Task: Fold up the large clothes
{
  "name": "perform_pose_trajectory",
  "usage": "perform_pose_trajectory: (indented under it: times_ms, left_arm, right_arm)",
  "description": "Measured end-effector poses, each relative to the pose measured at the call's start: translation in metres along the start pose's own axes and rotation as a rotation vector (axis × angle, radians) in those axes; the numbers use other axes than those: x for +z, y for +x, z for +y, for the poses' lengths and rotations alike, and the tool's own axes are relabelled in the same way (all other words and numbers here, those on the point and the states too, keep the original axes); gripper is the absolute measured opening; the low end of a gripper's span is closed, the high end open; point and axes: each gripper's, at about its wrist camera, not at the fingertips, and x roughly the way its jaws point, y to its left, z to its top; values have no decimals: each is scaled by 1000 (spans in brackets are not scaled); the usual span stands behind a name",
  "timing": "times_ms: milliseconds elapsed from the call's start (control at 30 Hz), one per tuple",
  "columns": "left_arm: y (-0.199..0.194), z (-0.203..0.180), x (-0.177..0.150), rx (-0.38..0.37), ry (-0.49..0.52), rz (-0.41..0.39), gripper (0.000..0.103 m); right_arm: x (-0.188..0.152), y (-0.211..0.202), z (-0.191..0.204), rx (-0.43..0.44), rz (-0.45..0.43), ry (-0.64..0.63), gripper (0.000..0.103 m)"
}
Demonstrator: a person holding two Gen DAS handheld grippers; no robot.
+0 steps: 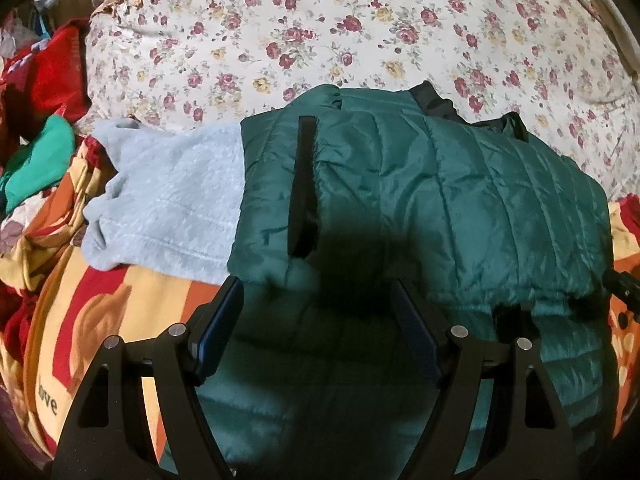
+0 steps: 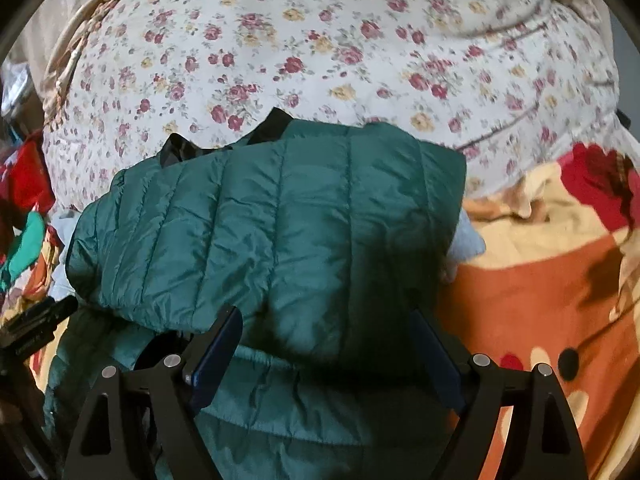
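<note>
Green quilted puffer jacket [image 1: 440,200] lies folded over on the bed, atop a pale fleece garment [image 1: 168,200]. Left gripper [image 1: 316,320] and right gripper [image 2: 324,344] hover above the jacket's near edge with fingers spread, gripping nothing, apparently positioned for the next fold.

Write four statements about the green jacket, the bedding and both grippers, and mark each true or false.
1. The green quilted jacket lies partly over a pale blue fleece garment. True.
2. The left gripper is clamped shut on the fleece. False: its jaws stand open above the jacket.
3. The sheet beyond the jacket is plain white. False: it is printed with roses.
4. The right gripper has open jaws with nothing pinched between them. True.
</note>
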Motion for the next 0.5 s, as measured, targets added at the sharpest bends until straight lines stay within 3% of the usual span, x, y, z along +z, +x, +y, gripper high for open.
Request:
perform_pose_trajectory:
  times_ms: [500]
  left_arm:
    - [-19, 9, -32, -14, 8, 17, 77]
  right_arm:
    - [-36, -9, 6, 15, 61, 11, 84]
